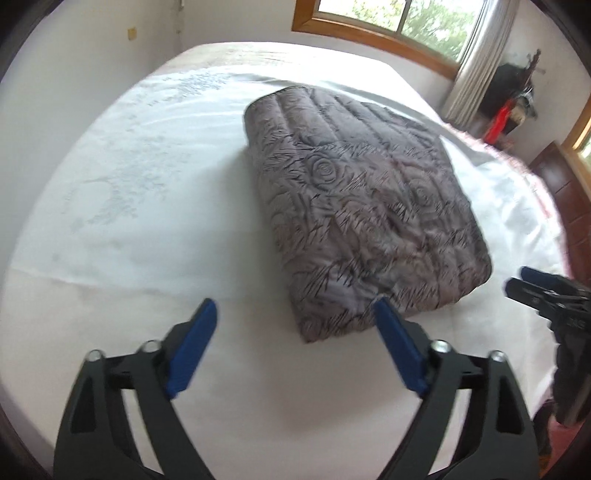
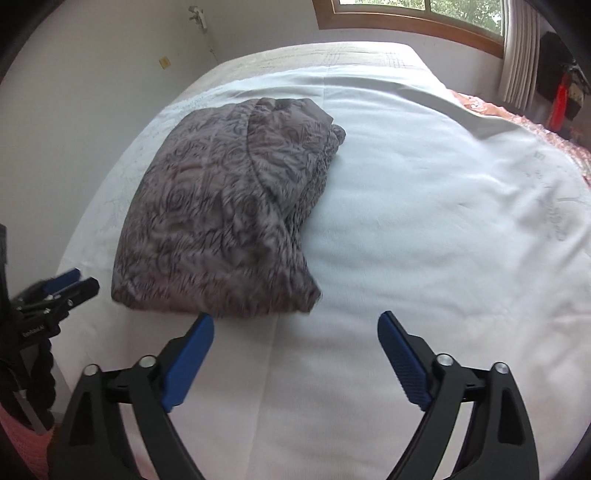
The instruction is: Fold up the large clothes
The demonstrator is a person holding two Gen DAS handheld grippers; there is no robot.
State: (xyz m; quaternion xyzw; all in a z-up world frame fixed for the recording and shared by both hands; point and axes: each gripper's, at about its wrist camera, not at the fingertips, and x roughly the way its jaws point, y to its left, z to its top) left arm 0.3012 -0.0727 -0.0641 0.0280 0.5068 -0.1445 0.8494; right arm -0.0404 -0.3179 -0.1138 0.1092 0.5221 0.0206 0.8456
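Observation:
A grey quilted garment (image 1: 362, 206) with a dark rose pattern lies folded into a thick rectangle on the white bed sheet (image 1: 129, 184). My left gripper (image 1: 295, 306) hovers open just short of its near corner, nothing between the blue pads. In the right wrist view the same folded garment (image 2: 229, 214) lies ahead and to the left. My right gripper (image 2: 297, 317) is open over bare sheet, close to the garment's near edge without touching it. Each gripper shows at the edge of the other's view: the right gripper (image 1: 532, 284) and the left gripper (image 2: 70, 284).
The bed (image 2: 424, 184) fills both views. A wood-framed window (image 1: 388, 26) with a pale curtain (image 1: 476, 62) lies beyond it. Dark and red items (image 1: 509, 107) stand in the far right corner. A dark wooden cabinet (image 1: 569, 199) stands at the bed's right side.

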